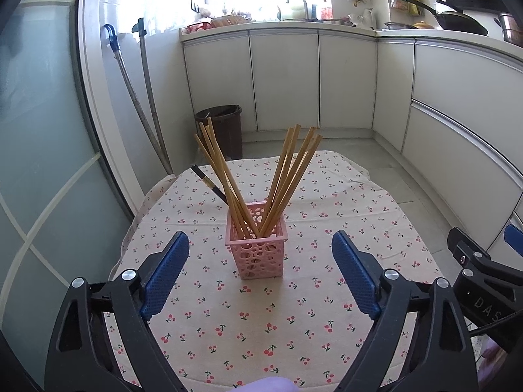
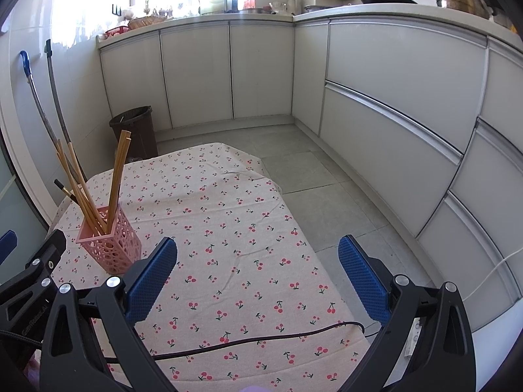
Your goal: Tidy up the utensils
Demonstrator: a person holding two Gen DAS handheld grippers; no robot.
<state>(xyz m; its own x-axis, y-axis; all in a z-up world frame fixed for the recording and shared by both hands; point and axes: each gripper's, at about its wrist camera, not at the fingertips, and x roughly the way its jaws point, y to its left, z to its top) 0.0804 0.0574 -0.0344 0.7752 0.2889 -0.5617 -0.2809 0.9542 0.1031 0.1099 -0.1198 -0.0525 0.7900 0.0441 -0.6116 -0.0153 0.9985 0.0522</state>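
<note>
1. Holder point(image 1: 256, 240) upright at the middle of the table point(image 1: 343, 310), between and just ahead of the spread tips of the left gripper point(image 1: 260, 272); nothing pinched.
2. Right gripper point(image 2: 258, 276) also spread wide, empty, over bare cloth, holder off to its left.
3. Chopsticks point(image 1: 261, 176) all stand in the holder: long axes steep, tops fanned into a V, one bunch leaning left, one right.
4. Risk: light, top-heavy holder; nudging a leaning stick or the rim likely tips it.
5. Risk: cable point(image 2: 261, 339) on the cloth could snag.

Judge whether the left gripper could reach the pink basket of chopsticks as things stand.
Probably yes. The left gripper is open and faces the pink basket, with only bare tablecloth between; the splayed chopsticks lean above.
</note>
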